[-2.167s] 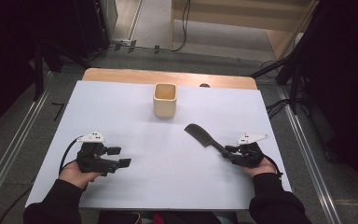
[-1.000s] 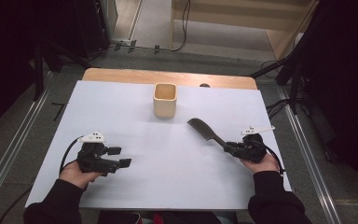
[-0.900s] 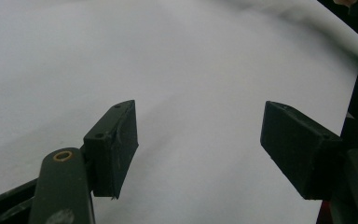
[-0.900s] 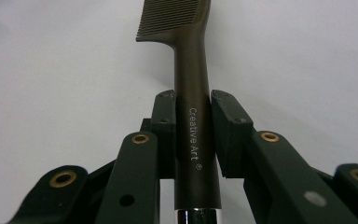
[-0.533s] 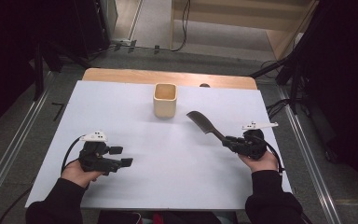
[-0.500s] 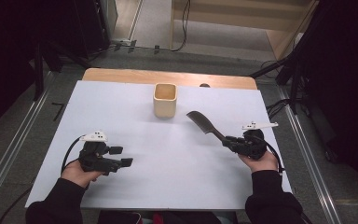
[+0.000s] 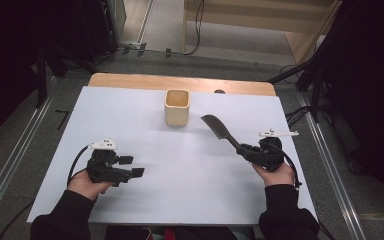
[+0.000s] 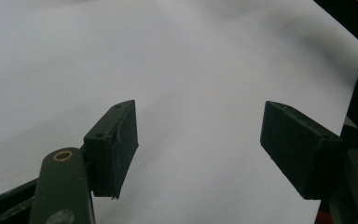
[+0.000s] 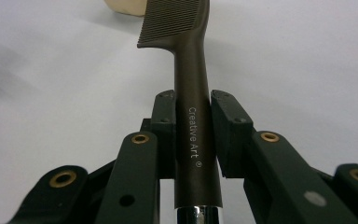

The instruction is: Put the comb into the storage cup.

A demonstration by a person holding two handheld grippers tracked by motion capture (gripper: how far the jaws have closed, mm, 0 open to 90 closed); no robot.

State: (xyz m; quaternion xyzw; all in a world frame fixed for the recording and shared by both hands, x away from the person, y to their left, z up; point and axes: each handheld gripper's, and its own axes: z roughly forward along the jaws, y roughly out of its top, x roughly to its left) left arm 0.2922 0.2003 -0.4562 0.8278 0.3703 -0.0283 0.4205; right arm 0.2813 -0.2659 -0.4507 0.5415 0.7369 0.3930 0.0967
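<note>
Cup (image 7: 177,106) near the far edge of the white table (image 7: 180,200), pale beige, squarish, standing upright with nothing visible inside from the high view. Dark comb (image 7: 219,129) clamped by its handle in the right gripper (image 7: 242,148), toothed end raised and pointing up-left toward the cup, near it but apart. "Creative Art" printed on the handle in the right gripper view (image 9: 193,135), both jaws pressed tight against the handle's sides. Left gripper (image 7: 131,166) low over the near left of the table, 2 jaws spread wide, holding nothing, just bare white surface between them.
</note>
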